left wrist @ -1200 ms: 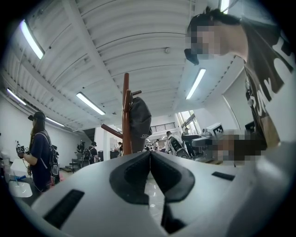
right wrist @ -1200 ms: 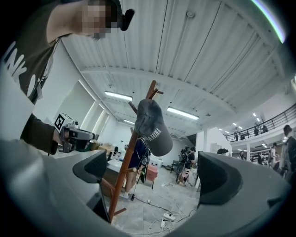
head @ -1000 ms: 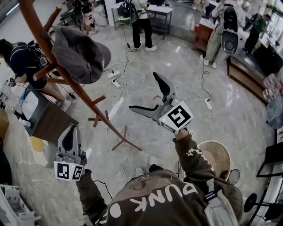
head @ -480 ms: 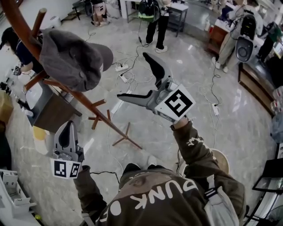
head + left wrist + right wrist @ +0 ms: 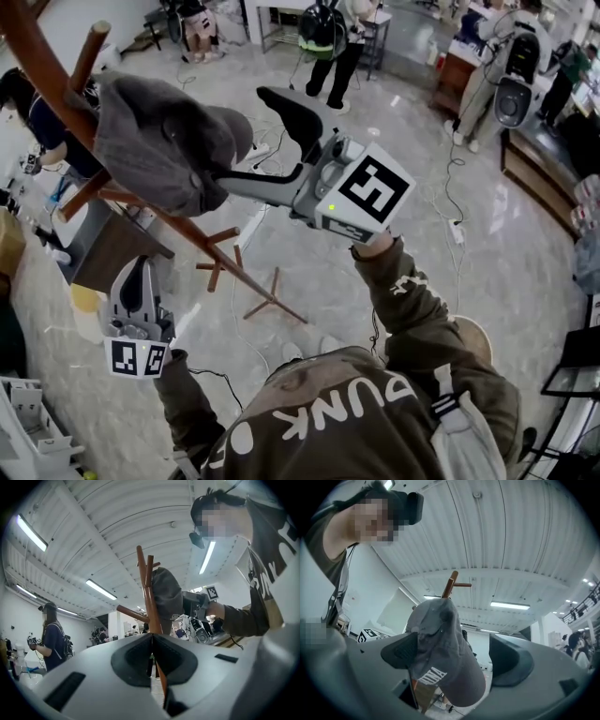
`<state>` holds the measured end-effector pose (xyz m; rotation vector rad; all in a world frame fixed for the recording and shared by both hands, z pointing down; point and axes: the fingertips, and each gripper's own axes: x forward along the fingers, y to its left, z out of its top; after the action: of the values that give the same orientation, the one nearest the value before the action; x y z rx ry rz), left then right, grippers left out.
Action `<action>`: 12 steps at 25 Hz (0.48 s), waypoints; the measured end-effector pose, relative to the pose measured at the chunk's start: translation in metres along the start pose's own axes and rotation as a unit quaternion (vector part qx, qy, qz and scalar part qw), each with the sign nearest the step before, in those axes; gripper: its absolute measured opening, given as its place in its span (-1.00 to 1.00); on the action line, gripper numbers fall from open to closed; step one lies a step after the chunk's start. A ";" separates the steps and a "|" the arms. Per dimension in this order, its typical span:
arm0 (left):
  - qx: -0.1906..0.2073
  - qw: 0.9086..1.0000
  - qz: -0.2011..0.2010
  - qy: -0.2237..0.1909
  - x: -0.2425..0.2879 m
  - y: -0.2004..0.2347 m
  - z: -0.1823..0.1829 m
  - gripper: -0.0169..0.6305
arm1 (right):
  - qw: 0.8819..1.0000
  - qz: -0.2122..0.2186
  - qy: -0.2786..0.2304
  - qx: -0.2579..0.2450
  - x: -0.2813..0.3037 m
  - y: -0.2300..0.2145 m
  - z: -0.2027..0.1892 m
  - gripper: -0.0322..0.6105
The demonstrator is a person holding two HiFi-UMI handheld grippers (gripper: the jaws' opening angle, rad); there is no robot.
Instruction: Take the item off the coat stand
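Right gripper (image 5: 246, 139) jaws closing around grey cap (image 5: 155, 141) on coat stand (image 5: 37, 52), left gripper (image 5: 139, 274) jaws together, empty

Cap (image 5: 159, 141): grey cloth, matt. Coat stand (image 5: 202, 246), ahead of the left hand-held gripper (image 5: 138, 281): reddish-brown wood, smooth, slight sheen. Floor (image 5: 487, 234): polished, glossy.

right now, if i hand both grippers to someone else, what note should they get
Left gripper: shut, empty, held low beside the stand's pole.
Right gripper: up at the grey cap, jaws closing with the cap's brim between them; no firm grip yet.
Cap: hangs on the brown coat stand, near its top.
Done: the reach to the cap.
Left: finish closing on the cap, then lift it clear of the stand.
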<state>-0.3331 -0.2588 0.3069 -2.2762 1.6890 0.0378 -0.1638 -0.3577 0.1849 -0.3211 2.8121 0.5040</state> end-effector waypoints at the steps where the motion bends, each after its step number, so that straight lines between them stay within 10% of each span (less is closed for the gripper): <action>1: 0.000 1.000 0.000 -0.001 0.001 0.003 -0.001 -0.93 | 1.000 0.003 0.001 0.000 0.005 -0.001 0.001 0.52; 7: -0.004 1.000 0.003 -0.004 0.003 0.019 -0.008 -0.93 | 1.000 0.013 0.016 -0.010 0.030 0.000 -0.005 0.27; 12: -0.006 1.000 0.007 -0.004 0.003 0.031 -0.008 -0.93 | 0.998 -0.012 0.050 -0.037 0.041 -0.006 -0.010 -0.52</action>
<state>-0.3622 -0.2717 0.3073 -2.2694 1.7040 0.0601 -0.2030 -0.3741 0.1804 -0.4044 2.8866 0.6028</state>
